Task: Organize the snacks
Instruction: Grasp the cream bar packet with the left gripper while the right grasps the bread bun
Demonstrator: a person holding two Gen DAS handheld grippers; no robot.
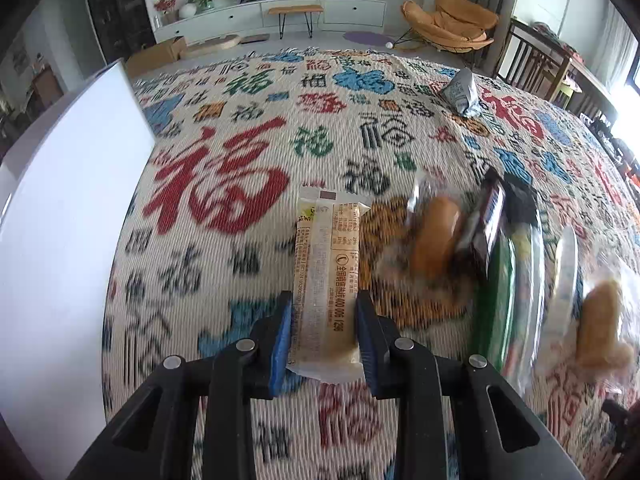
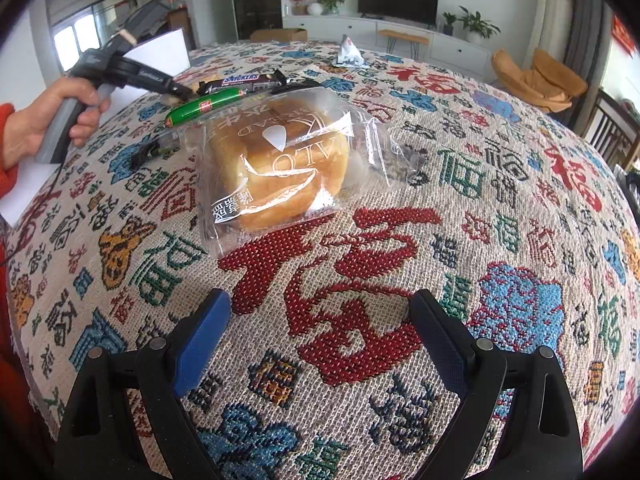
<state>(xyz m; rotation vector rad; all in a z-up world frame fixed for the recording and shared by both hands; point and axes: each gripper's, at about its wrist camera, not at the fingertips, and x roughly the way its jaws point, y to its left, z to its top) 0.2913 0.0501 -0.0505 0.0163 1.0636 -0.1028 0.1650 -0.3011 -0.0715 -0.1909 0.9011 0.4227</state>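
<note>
My left gripper [image 1: 324, 300] is shut on a long beige snack packet [image 1: 326, 276], held just above the patterned tablecloth [image 1: 224, 184]. To its right lie a small wrapped bread [image 1: 434, 236], a Snickers bar [image 1: 486, 220], a green sausage stick [image 1: 500, 292] and another wrapped bread [image 1: 600, 320]. My right gripper [image 2: 320, 304] is open and empty over the cloth, in front of a bagged square bread [image 2: 280, 168]. Beyond it lie the green sausage [image 2: 208, 104] and the Snickers bar [image 2: 244, 80]. The left gripper [image 2: 176, 92] shows at the far left there.
A white box [image 1: 60, 220] stands at the left of the table, also in the right wrist view [image 2: 160, 56]. A silver-grey pouch [image 1: 464, 94] stands at the far side, also seen in the right wrist view [image 2: 350, 54]. Wooden chairs [image 1: 536, 64] stand at the right.
</note>
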